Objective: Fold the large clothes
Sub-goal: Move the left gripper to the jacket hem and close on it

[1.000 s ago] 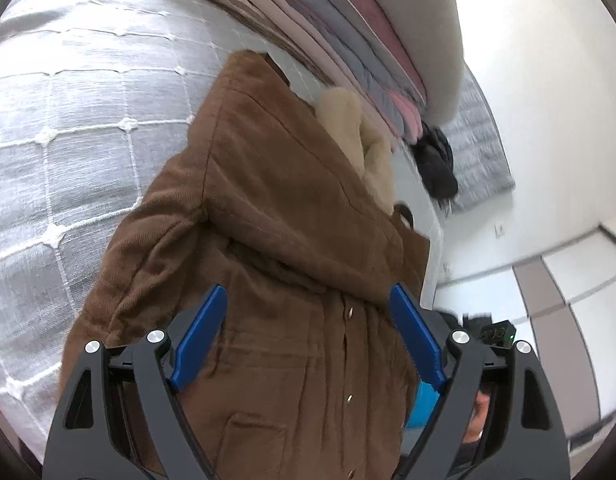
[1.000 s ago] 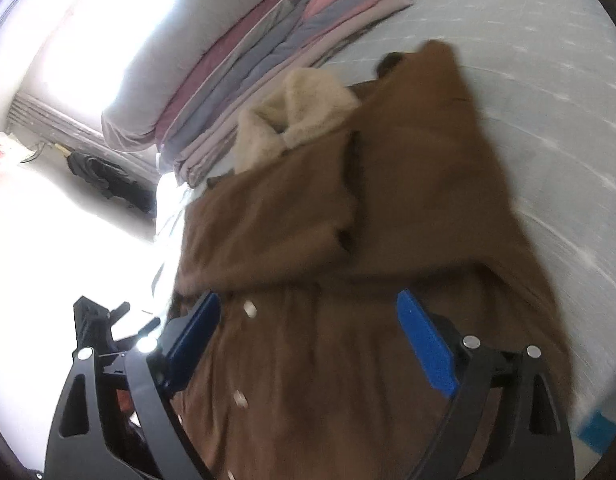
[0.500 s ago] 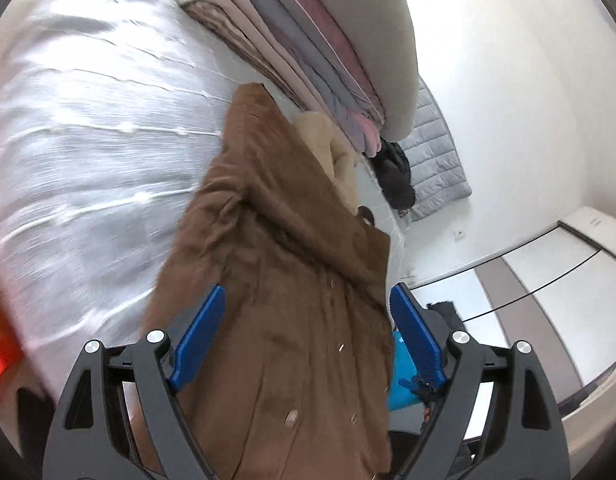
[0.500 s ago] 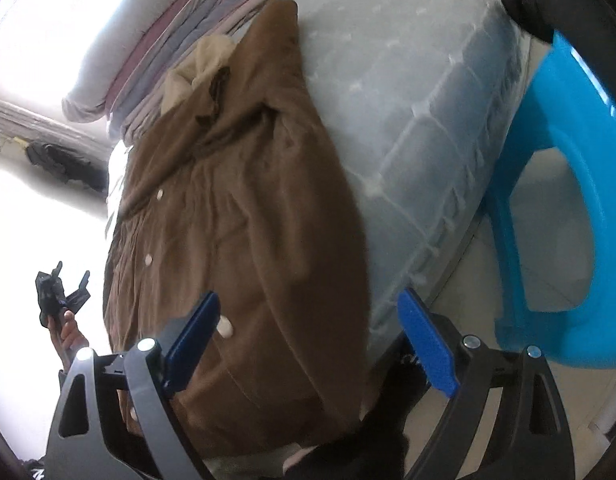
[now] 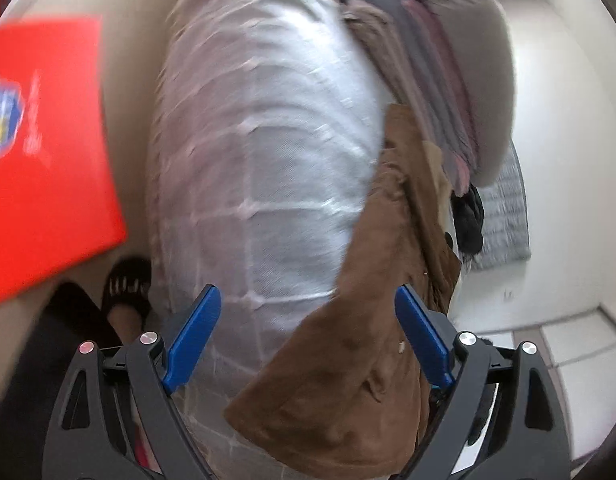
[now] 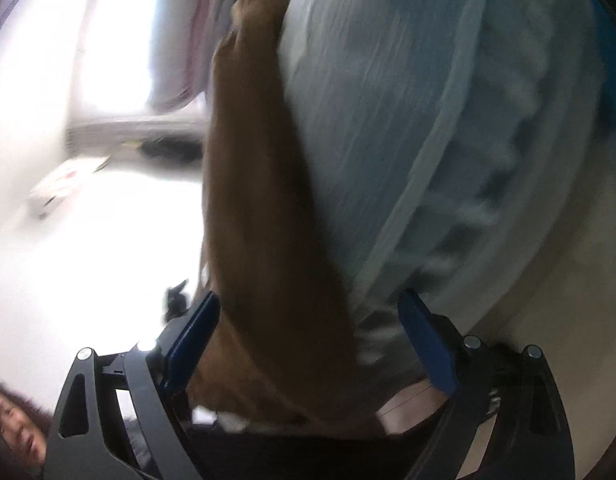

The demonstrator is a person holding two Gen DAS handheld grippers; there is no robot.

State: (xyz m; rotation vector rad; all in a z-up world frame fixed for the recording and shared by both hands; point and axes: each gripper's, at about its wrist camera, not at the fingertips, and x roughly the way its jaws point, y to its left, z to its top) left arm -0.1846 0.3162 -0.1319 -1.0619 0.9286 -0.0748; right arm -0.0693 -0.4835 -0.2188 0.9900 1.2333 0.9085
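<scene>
1 brown coat [image 5: 391, 272] lies along 1 quilted mattress [image 5: 260, 152]. The 2 grippers, left gripper [image 5: 308, 336] and right gripper [image 6: 309, 344], gape wide, each holding nothing.

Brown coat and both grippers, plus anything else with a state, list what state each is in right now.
brown coat: unfolded, lying along the mattress edge, hem hanging over.
left gripper: open, holding nothing.
right gripper: open, coat between its fingers, not clamped.
stacked clothes: folded, piled on the mattress.
</scene>
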